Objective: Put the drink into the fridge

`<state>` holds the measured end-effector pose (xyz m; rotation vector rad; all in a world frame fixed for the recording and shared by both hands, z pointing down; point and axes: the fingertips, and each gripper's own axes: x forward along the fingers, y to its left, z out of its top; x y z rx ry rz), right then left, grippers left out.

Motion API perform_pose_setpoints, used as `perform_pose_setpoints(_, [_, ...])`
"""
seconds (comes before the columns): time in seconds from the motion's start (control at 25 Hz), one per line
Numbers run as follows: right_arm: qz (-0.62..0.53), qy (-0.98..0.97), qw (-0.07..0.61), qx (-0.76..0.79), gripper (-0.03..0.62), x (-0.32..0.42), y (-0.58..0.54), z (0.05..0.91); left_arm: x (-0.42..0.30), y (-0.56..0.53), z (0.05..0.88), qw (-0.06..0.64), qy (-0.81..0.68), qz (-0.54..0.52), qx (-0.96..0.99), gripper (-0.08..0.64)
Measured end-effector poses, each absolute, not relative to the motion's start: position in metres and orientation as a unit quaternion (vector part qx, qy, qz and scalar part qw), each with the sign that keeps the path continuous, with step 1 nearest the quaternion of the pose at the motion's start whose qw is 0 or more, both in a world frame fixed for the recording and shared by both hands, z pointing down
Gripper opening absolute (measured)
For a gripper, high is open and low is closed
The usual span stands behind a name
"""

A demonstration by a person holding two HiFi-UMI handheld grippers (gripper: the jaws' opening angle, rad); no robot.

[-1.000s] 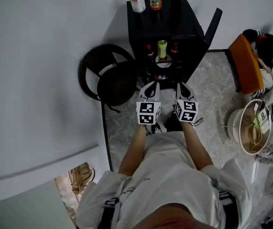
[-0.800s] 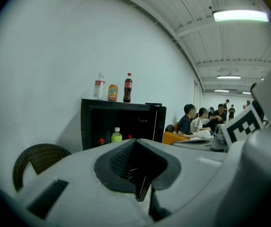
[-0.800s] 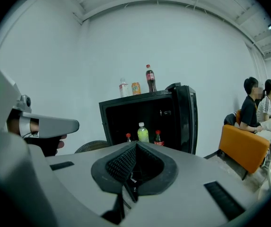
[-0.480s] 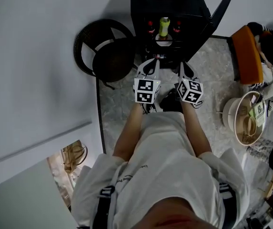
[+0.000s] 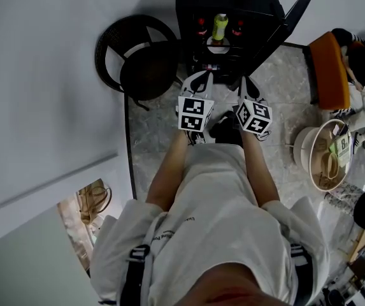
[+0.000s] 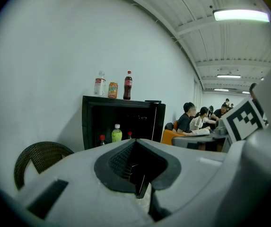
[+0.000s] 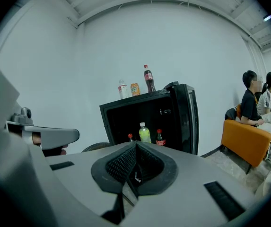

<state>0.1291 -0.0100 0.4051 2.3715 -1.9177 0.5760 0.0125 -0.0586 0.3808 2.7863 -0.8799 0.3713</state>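
1. Slid up the head view since a second ago: open fridge (image 5: 252, 5), green bottle (image 5: 220, 26) inside
2. Left gripper (image 6: 136, 162) view: clamped shut, empty; cola bottle (image 6: 127, 85) atop fridge
3. Right gripper (image 7: 134, 162) view: shut, empty; likely pre-grasp, calling for reaching up and opening

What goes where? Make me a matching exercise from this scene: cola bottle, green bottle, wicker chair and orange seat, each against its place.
Things:
1. cola bottle
2. green bottle
3. wicker chair
4. orange seat

Places:
A. inside the fridge, on a shelf
B. left of the fridge, by the wall
C. on top of the fridge
D. right of the fridge, beyond its open door

Pairs: 1-C, 2-A, 3-B, 4-D
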Motion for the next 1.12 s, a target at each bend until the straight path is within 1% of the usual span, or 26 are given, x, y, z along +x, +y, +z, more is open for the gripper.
perform_pose_setpoints(0.32, [0.199, -0.611, 0.019, 0.766, 0.006, 0.135, -0.013, 0.411, 0.006, -0.059, 0.382, 0.095, -0.297, 0.13, 0.941, 0.009])
perform_pose_setpoints(0.84, [0.193, -0.628, 0.032, 0.753, 0.006, 0.118, -0.026, 0.412, -0.009, -0.07, 0.387, 0.11, -0.316, 0.129, 0.933, 0.009])
perform_pose_setpoints(1.0, [0.202, -0.625, 0.016, 0.754, 0.006, 0.119, -0.026, 0.41, 0.0, -0.07, 0.388, 0.11, -0.306, 0.131, 0.937, 0.009])
perform_pose_setpoints(1.12, [0.199, -0.626, 0.011, 0.754, 0.006, 0.12, -0.028, 0.406, 0.008, -0.067, 0.394, 0.105, -0.298, 0.151, 0.937, 0.009])
